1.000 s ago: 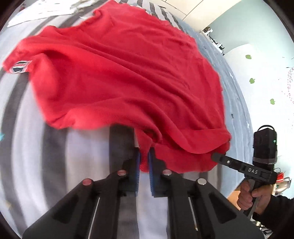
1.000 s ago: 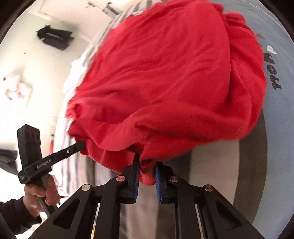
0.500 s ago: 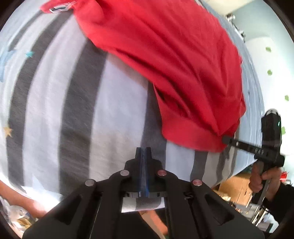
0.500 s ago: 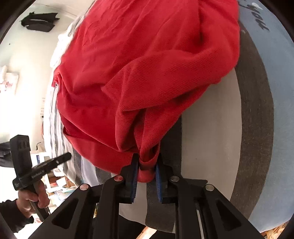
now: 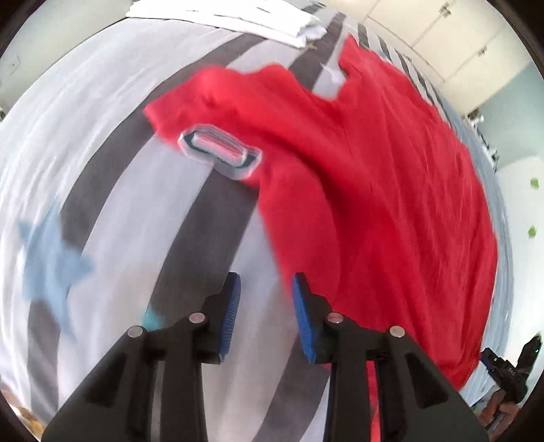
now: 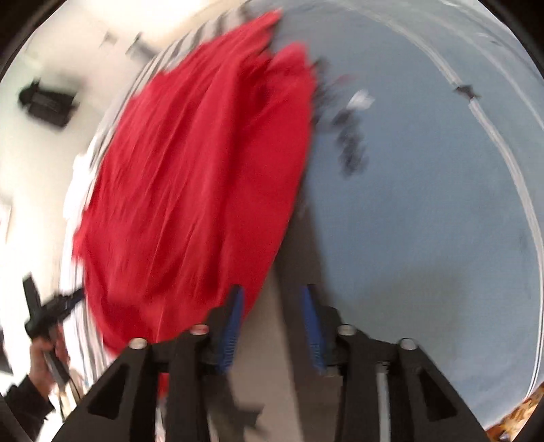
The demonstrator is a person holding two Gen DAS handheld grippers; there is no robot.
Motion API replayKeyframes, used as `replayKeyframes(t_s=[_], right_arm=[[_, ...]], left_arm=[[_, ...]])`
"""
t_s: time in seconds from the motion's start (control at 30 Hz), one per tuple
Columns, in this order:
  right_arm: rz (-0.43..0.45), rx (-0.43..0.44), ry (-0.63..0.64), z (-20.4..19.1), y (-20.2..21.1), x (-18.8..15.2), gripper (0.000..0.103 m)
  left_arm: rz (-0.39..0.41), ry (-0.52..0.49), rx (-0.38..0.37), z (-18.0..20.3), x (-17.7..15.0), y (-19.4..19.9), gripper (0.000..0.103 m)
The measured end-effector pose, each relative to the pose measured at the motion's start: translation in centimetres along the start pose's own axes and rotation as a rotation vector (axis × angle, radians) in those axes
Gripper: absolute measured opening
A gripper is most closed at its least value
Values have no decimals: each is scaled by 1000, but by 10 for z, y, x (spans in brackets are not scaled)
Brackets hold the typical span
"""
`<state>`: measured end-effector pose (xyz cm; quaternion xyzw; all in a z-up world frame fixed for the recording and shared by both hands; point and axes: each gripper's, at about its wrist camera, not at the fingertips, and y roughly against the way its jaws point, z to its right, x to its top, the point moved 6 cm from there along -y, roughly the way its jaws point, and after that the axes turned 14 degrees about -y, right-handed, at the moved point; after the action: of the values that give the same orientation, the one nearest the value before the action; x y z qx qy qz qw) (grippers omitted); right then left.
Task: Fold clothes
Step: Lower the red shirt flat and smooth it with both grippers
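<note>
striped bedding (image 5: 112, 190) in grey and white fills my left view, with a blue star print (image 5: 51, 261) on it and a stack of white fabric (image 5: 238, 20) at the far edge by the cupboards; on the right view the cover turns plain pale blue (image 6: 425, 221). the red shirt (image 5: 391, 190) lies spread on the bed, one sleeve (image 5: 204, 98) out to the side, a striped label patch (image 5: 221, 153) near that sleeve and the collar notch (image 5: 335, 81) at the far end. i judge it is laid flat like this so the folds can start from clean edges.

my left gripper (image 5: 267, 307) has its blue pads wide apart with nothing between them, hovering just beside the shirt's near side edge. my right gripper (image 6: 273, 323) is likewise spread and empty, the left pad overlapping the red hem, the right pad over bare cover. both views are smeared by motion, so i can't tell whether either pad touches cloth. each gripper sits at its own side of the shirt, which suits taking a sleeve or side next. the risk i see is pinching bedding along with the shirt.
</note>
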<state>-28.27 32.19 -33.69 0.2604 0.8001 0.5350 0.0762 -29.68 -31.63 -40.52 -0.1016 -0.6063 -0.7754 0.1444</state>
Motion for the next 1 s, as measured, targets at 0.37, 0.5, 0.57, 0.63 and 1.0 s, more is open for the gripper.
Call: replayKeyframes(t_s=[0.37, 0.5, 0.57, 0.63, 1.0], right_arm=[[116, 10, 5, -30, -51, 112, 42], [126, 20, 19, -42, -73, 141, 42], [118, 35, 26, -48, -80, 152, 41], [111, 30, 23, -49, -81, 164, 7], [290, -23, -114, 26, 23, 209, 3]], left_arm=[[-41, -104, 74, -7, 7, -14, 30], [-50, -112, 86, -12, 5, -13, 30], [-53, -115, 90, -15, 3, -12, 30], [-58, -116, 96, -18, 2, -10, 30], [-96, -135, 133, -34, -10, -1, 30]])
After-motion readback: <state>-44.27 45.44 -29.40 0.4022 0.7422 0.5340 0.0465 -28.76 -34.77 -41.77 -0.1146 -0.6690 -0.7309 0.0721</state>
